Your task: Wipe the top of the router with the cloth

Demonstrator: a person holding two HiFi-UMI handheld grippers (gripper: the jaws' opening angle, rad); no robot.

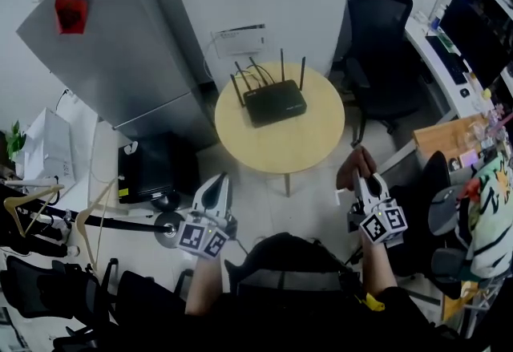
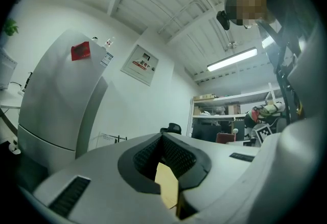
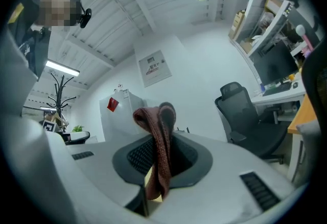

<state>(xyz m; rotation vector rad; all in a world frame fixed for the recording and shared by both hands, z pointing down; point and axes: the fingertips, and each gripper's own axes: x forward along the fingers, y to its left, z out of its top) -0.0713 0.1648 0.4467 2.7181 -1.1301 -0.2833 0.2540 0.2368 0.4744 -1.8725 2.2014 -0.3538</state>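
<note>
The right gripper (image 3: 153, 190) has its jaws clenched on the reddish-brown cloth (image 3: 159, 136), which stands above them in a limp fold; the left gripper (image 2: 168, 190) has its jaws pressed together with nothing between. The black router (image 1: 274, 100), antennas upright along its far edge, lies on the round tabletop (image 1: 317, 146), well apart from both grippers. The cloth looks soft, light and floppy, best held by a bunched fold with a loose part free to drag; the router looks rigid but light, likely to slide under a firm wipe.
</note>
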